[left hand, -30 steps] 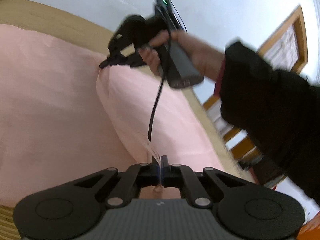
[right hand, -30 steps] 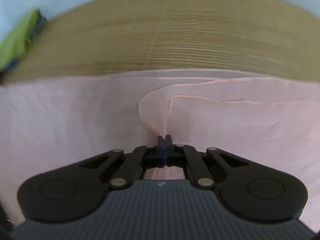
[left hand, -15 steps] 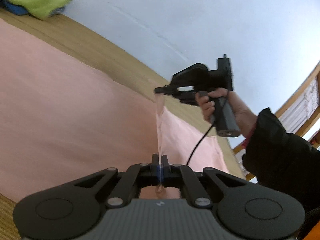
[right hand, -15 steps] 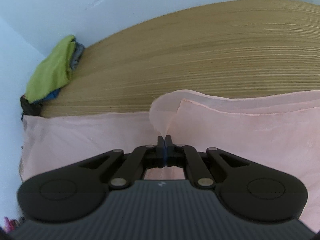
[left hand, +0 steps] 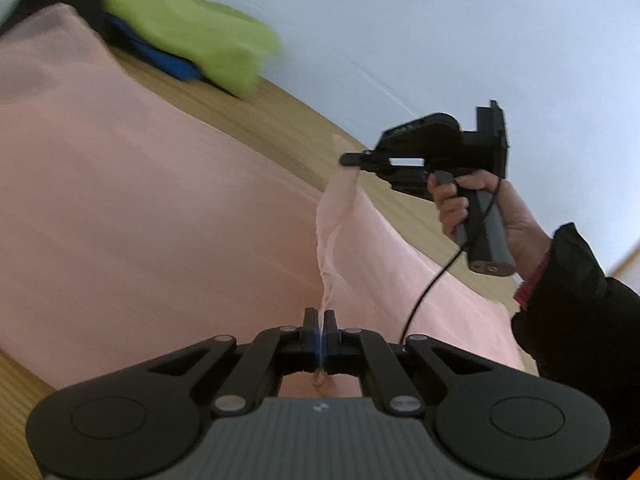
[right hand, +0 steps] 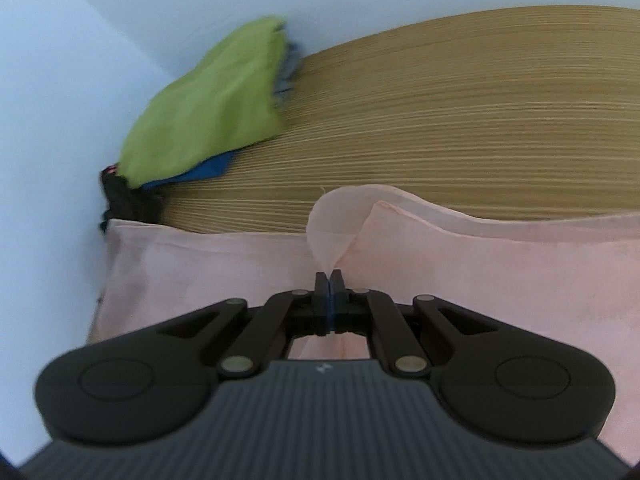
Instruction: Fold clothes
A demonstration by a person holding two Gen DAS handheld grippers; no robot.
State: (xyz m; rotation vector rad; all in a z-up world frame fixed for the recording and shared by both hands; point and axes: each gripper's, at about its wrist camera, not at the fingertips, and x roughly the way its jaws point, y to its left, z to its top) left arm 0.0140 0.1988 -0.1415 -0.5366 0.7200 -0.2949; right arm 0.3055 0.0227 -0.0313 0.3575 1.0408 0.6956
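Beyond pink garment (right hand: 500, 272) edge, bare wood tabletop (right hand: 460, 120)

The cloth (left hand: 160, 200) is plain pale pink. The table (right hand: 460, 120) is tan wood with fine straight grain. In the pile, the top garment (right hand: 208, 108) is lime green, over a blue one (right hand: 200, 170) and a black one (right hand: 124, 200). The wall (left hand: 400, 20) is pale blue-white; the sleeve (left hand: 580, 312) is black.

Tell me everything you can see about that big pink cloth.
The pink cloth is thin, smooth and plain, spread wide over the wooden table. One edge is lifted and doubled over the rest. The left gripper and the right gripper each pinch that raised edge, which runs taut between them. Its far corner reaches a clothes pile.
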